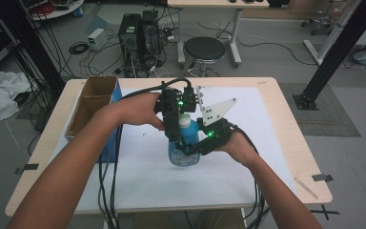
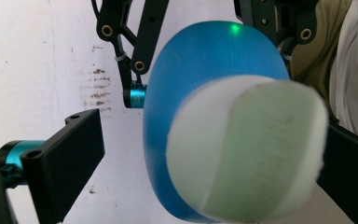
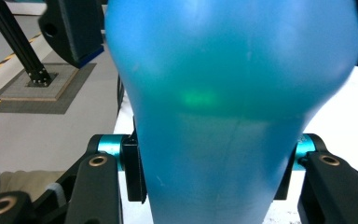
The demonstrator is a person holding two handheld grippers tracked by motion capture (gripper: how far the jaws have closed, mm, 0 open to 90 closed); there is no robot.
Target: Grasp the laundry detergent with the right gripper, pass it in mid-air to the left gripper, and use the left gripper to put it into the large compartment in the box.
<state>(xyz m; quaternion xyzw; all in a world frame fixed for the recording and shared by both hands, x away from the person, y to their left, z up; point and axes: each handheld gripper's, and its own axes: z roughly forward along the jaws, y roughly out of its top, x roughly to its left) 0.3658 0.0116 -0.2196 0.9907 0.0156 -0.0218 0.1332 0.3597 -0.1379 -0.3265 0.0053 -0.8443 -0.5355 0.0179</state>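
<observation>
While the right claw (image 3: 205, 172) grips the blue bottle (image 3: 223, 93), the left claw (image 2: 205, 154) flanks its cap (image 2: 247, 149).

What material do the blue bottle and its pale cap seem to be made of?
Blue bottle: probably translucent plastic with a smooth, slightly frosted finish; light glows through its wall. Cap: likely matte plastic, whitish with a greenish top; no shine shows.

The white sheet on the light wooden table (image 1: 286, 157) lies bare in front of, behind and to the right of the two tools, giving open passage there. To the left, an open brown cardboard box with a blue side (image 1: 93, 107) stands as a wall near the left tool (image 1: 176, 125). Black cables (image 1: 108, 186) trail across the near-left part. The blue plastic bottle with a white cap (image 1: 185, 155) fills the space between the tools.
</observation>
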